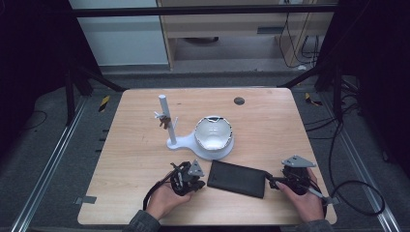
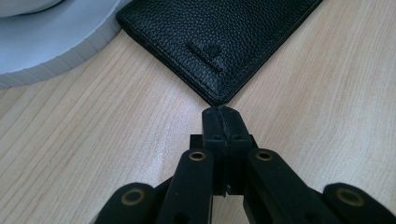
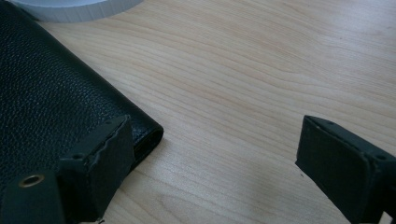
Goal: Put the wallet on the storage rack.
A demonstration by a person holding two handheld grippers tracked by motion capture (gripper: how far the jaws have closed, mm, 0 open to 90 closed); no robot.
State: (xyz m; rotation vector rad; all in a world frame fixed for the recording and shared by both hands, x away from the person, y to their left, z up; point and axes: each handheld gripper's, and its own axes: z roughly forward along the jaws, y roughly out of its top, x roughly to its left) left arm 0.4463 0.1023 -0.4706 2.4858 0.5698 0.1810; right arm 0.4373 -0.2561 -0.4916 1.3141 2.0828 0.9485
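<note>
wooden table [image 1: 145,159]: wallet [image 3: 42,93] edge cropped behind tongs [image 3: 215,163].

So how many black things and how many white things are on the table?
Black: 3 – wallet, left tongs, right tongs
White: 2 – stand with a post, bowl-shaped thing on the stand's round base
Total: 5
</note>
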